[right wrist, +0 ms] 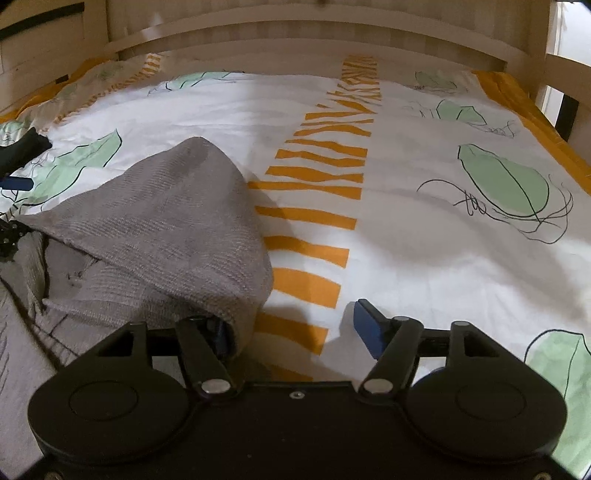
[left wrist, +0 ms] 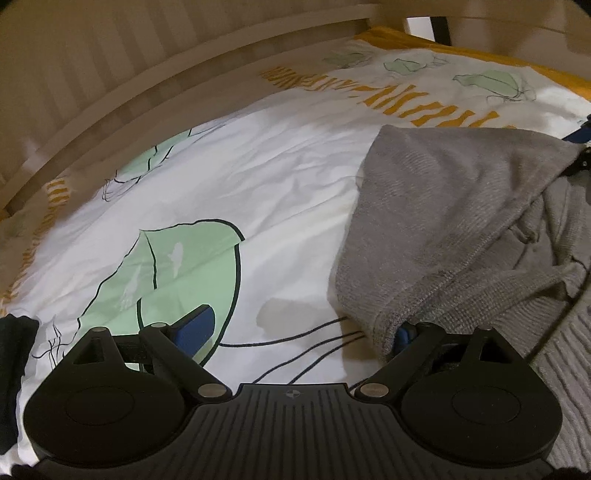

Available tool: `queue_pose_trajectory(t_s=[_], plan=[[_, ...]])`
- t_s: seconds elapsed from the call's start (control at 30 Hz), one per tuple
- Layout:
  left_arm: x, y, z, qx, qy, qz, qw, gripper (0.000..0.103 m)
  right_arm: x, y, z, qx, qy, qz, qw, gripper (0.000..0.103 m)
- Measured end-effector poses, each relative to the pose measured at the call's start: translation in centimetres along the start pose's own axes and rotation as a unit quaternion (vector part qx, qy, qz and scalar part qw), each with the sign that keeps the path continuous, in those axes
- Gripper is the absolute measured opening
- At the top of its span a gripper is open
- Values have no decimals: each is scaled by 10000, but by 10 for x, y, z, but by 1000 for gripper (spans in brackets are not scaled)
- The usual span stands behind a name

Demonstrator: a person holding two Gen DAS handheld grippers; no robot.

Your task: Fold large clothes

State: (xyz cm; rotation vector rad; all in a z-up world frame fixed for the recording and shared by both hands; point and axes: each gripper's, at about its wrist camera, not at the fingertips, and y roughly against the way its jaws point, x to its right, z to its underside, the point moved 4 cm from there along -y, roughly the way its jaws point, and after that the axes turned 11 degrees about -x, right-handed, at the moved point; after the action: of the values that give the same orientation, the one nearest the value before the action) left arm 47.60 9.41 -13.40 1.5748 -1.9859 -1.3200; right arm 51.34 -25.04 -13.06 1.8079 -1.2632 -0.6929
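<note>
A grey knitted hooded garment point(left wrist: 454, 229) lies on a bed, its hood raised in a peak; it also shows in the right wrist view point(right wrist: 166, 236). My left gripper point(left wrist: 299, 325) is open, its left blue finger pad point(left wrist: 195, 326) bare over the sheet, its right finger tucked under the hood's ribbed edge. My right gripper point(right wrist: 295, 328) is open too, its right blue pad point(right wrist: 369, 328) bare, its left finger hidden under the hood's edge. Neither jaw is closed on the cloth. Each gripper shows at the edge of the other's view.
The bed sheet point(left wrist: 258, 184) is white with green leaf prints and orange stripes point(right wrist: 317, 206). A wooden slatted headboard point(right wrist: 295, 33) runs along the far side. A dark cloth point(left wrist: 14, 354) lies at the left edge.
</note>
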Motion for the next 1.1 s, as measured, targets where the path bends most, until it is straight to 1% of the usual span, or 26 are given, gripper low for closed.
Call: queue_pose_trajectory(t_s=[0.13, 0.23, 0.3, 0.4, 0.47, 0.57, 0.67, 0.73, 0.77, 0.8, 0.87, 0.93, 0.97, 1.0, 1.07, 1.1], plan=[[2, -1, 0, 6, 104, 1, 9999, 92, -4, 10, 1, 21, 3, -100, 9999, 70], [2, 1, 0, 121, -2, 43, 9999, 92, -6, 24, 3, 70, 5, -317, 9995, 71], [2, 6, 1, 291, -244, 193, 9991, 92, -7, 31, 5, 73, 43, -391, 9992, 72], [5, 12, 2, 415, -841, 206, 9954, 92, -10, 40, 8, 99, 98, -567, 9983, 72], [6, 16, 2, 492, -1136, 245, 9920, 92, -13, 46, 8, 157, 92, -715, 9973, 72], [1, 21, 3, 566, -1235, 511, 9894, 92, -18, 54, 6, 318, 19, -907, 9954, 72], [-6, 29, 7, 614, -1229, 981, 9856, 92, -23, 55, 0, 448, -78, -1044, 9935, 73], [-11, 34, 10, 599, -1270, 1164, 9832, 92, -27, 53, -5, 494, -128, -1085, 9928, 73], [-14, 37, 12, 613, -1217, 1251, 9827, 92, -28, 52, -7, 509, -148, -1098, 9925, 73], [-18, 39, 11, 642, -1051, 1368, 9829, 92, -30, 50, -10, 523, -167, -1095, 9925, 73], [-28, 42, 7, 701, -426, 1570, 9842, 92, -32, 47, -14, 565, -223, -1101, 9921, 73], [-34, 40, -3, 690, 345, 1575, 9845, 92, -33, 44, -19, 616, -317, -1098, 9915, 73], [-35, 38, -8, 664, 654, 1540, 9837, 92, -34, 42, -22, 640, -369, -1076, 9914, 73], [-34, 36, -13, 619, 966, 1518, 9817, 92, -35, 40, -25, 661, -416, -1042, 9915, 73], [-30, 26, -24, 395, 1552, 1445, 9765, 92, -36, 35, -31, 695, -526, -943, 9917, 73], [-25, 20, -29, 309, 1689, 1476, 9740, 92, -36, 33, -34, 711, -589, -905, 9916, 73]])
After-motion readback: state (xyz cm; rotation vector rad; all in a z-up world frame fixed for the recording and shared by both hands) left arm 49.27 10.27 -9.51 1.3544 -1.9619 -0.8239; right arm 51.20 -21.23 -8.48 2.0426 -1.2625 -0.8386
